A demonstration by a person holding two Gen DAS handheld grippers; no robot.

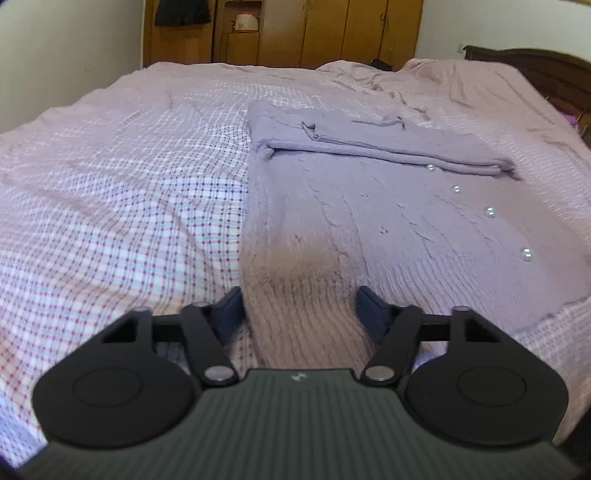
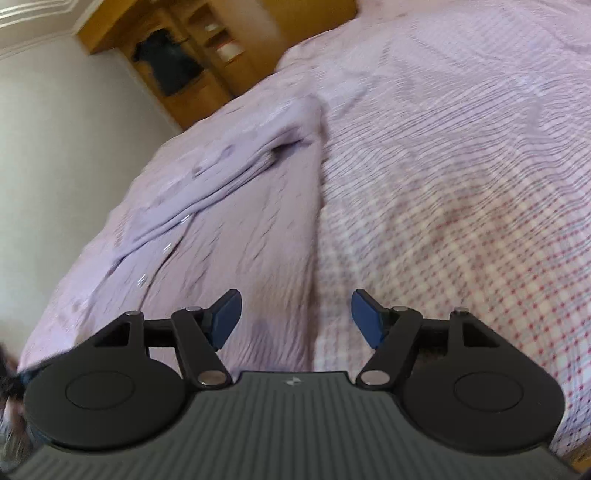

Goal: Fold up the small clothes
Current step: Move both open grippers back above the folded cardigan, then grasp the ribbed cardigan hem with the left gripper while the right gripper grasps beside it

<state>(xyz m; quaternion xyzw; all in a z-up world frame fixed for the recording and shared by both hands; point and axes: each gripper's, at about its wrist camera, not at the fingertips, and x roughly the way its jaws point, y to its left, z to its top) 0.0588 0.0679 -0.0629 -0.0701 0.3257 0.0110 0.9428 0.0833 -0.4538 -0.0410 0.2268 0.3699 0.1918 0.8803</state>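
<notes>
Cardigan [image 1: 388, 221] lies flat on checked bedspread [image 1: 110, 221], sleeve folded across. Left gripper [image 1: 299, 306] straddles its ribbed hem, grip unconfirmed. Right gripper [image 2: 295, 314] released, empty.

**Cardigan spread across the bed**

A cardigan [image 1: 369, 221] lies on the bed [image 1: 129, 184], its far part folded back over itself, buttons [image 1: 490, 212] along its right side. Its near hem sits between the left gripper's [image 1: 299, 310] fingers [image 1: 231, 308]. A wardrobe [image 1: 295, 33] stands behind the bed.
</notes>
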